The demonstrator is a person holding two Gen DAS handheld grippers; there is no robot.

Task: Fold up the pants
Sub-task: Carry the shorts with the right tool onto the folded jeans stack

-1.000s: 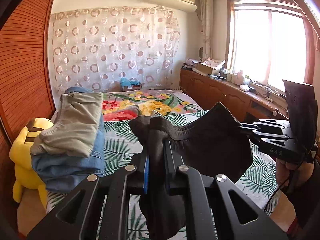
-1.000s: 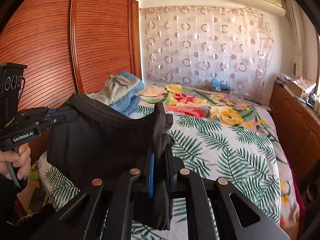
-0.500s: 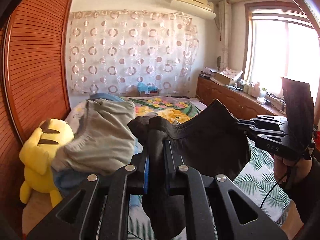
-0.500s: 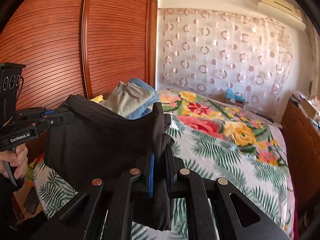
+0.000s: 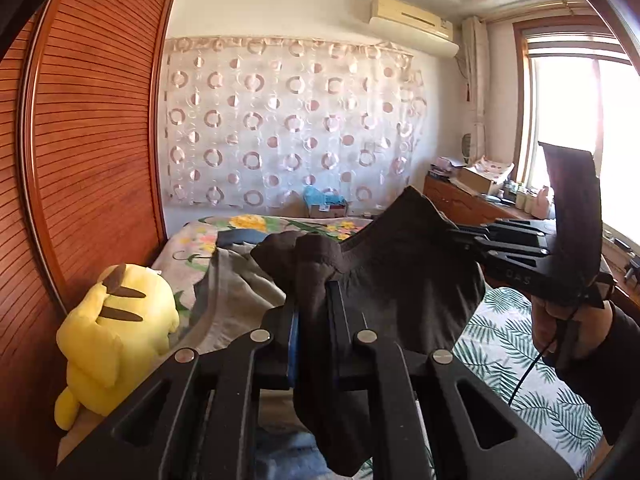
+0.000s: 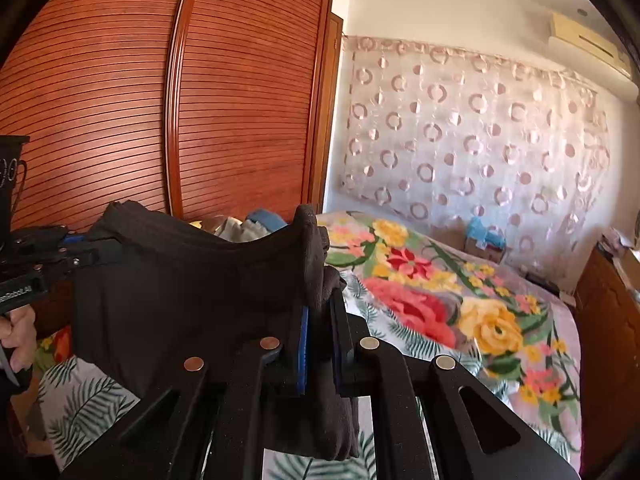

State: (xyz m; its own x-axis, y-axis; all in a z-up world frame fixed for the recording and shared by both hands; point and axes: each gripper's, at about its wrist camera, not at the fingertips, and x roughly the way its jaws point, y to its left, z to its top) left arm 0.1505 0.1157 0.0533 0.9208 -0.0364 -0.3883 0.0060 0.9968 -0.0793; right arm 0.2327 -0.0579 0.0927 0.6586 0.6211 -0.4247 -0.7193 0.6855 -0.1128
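Seen from the left wrist, the dark brown folded fabric pants point(image 5: 404, 280) are held in the air by the left gripper point(image 5: 312, 320), jaws clamped on one end, long axis running right to the right gripper point(image 5: 460, 236), above the stack of grey and blue folded clothes point(image 5: 236, 292). From the right wrist, the right gripper point(image 6: 320, 316) is likewise clamped on the other end, over the floral bedspread point(image 6: 460, 312). Against the earlier frames, both views have swung toward the wooden wardrobe point(image 6: 200, 100), and the stack now sits closer under the pants.

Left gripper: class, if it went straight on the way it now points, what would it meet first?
Probably the stack of folded clothes on the bed, just beyond the left gripper, which is shut on the black pants; depth is unclear.
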